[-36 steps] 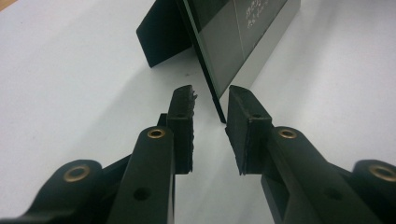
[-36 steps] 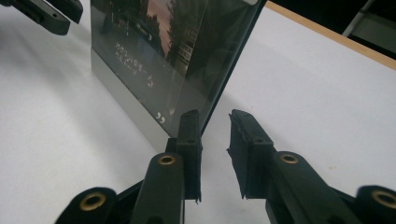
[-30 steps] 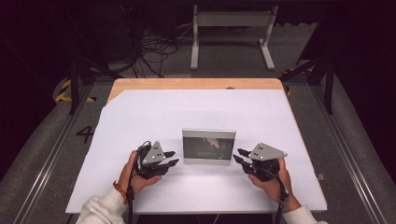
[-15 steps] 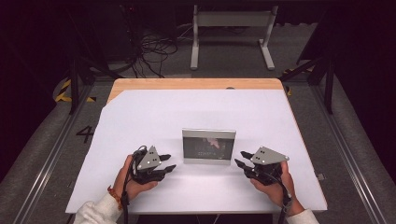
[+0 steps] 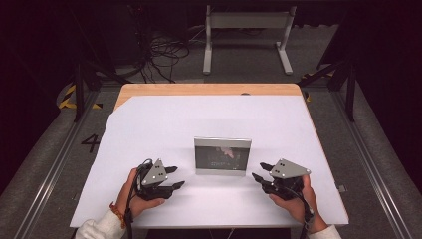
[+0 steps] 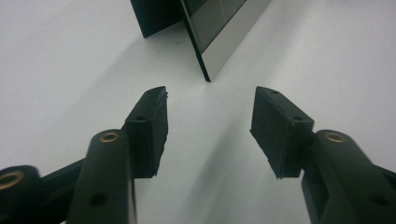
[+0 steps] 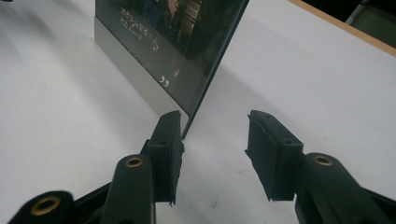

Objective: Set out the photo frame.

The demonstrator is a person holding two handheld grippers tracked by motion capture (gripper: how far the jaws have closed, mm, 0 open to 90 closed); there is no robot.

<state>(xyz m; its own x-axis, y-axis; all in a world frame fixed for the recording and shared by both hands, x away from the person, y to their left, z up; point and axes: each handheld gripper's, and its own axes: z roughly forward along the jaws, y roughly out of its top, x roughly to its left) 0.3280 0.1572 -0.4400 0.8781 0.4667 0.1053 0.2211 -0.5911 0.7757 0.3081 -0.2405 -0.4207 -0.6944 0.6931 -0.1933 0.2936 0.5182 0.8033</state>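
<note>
Two grippers flank the picture frame (image 5: 222, 156), which stands upright near the middle of the white table (image 5: 164, 124), toward its near half. Wide bare surface lies to the left, right and far side; the near table edge runs just behind both hands. Left gripper (image 5: 171, 177) sits just left of the frame, right gripper (image 5: 261, 172) just right, neither touching it. Both have just been opening: jaws stand apart about halfway, nothing between them. In the right gripper view the frame's corner (image 7: 184, 130) looks very close to one pad (image 7: 170, 140), probably a small gap.
</note>
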